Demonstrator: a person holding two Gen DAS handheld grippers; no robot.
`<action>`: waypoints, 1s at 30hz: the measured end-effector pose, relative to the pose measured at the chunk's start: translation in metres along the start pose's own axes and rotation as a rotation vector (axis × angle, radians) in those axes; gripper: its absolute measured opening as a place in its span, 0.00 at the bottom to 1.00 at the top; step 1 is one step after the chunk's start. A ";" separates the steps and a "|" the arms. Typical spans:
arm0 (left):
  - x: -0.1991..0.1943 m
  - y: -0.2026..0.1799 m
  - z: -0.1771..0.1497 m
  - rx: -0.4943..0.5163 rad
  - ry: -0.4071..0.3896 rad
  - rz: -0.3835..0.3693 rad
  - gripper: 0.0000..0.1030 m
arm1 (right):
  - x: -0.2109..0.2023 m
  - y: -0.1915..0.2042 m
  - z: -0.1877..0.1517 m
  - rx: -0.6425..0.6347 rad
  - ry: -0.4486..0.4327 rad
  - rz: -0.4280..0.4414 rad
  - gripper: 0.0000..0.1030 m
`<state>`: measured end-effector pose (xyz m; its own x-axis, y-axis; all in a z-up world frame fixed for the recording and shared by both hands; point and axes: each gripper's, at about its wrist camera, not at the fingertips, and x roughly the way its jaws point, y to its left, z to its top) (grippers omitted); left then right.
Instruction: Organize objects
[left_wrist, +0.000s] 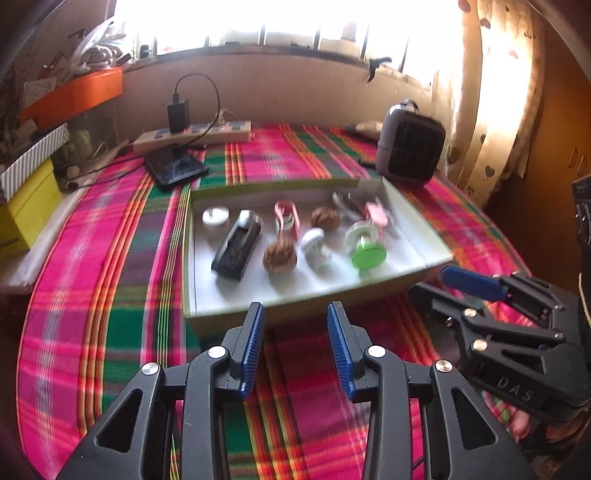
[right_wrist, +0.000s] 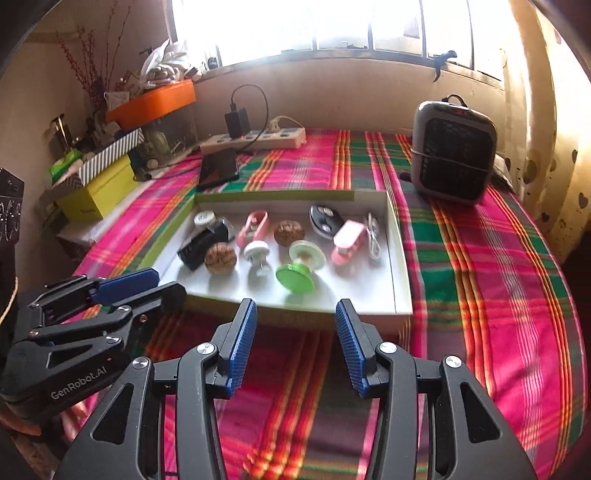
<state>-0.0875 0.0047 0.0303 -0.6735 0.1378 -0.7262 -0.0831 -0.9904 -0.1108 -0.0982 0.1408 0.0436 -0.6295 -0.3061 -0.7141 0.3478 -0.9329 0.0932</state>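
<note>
The shallow cardboard tray of small objects, including two walnuts and a green suction cup, sits on the plaid cloth. Left claw and right claw hover just before it, both apart and empty.

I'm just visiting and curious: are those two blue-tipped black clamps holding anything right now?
No, nothing is held. The left gripper and right gripper both hang open and empty in front of the shallow white cardboard box.
</note>
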 end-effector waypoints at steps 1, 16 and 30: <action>0.000 0.000 -0.004 -0.002 0.004 0.007 0.33 | 0.000 0.000 -0.004 0.001 0.007 -0.009 0.44; 0.010 0.006 -0.035 -0.062 0.046 0.122 0.33 | 0.010 -0.015 -0.040 0.041 0.078 -0.086 0.44; 0.012 0.002 -0.034 -0.057 0.045 0.149 0.34 | 0.011 -0.011 -0.040 0.037 0.085 -0.138 0.45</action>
<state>-0.0705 0.0053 -0.0018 -0.6415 -0.0084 -0.7671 0.0579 -0.9976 -0.0375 -0.0811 0.1555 0.0065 -0.6077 -0.1583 -0.7782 0.2350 -0.9719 0.0141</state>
